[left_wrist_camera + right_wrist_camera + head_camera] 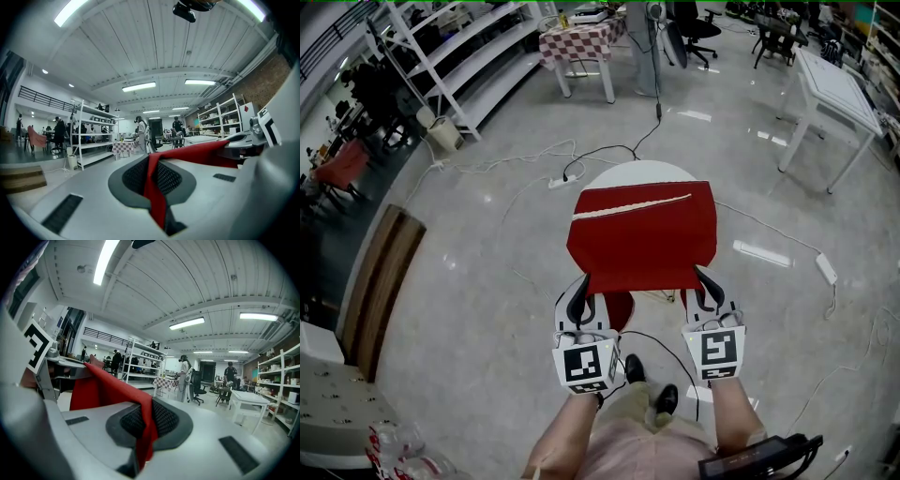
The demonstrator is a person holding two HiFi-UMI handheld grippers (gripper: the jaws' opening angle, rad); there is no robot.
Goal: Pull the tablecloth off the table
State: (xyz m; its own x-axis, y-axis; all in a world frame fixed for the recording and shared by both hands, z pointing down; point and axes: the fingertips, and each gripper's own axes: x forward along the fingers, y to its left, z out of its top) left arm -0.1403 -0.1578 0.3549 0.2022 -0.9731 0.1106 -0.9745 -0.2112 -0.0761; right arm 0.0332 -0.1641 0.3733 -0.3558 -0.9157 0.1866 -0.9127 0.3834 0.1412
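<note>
Two tablecloth (642, 234) corners clamped, left claw (583, 284), right claw (703, 277), open floor (487, 281)

Head view looks steeply down; both gripper views face forward, perhaps slightly upward, sharing the tablecloth (642, 234).

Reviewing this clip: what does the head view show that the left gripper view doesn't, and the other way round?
Head view only: the round white table beyond the red tablecloth, and the person's shoes. Left gripper view only: a close look at the left gripper shut on a fold of the cloth, and the ceiling lights. Both: the tablecloth stretched between the left gripper and right gripper, and the checkered table in the background.
</note>
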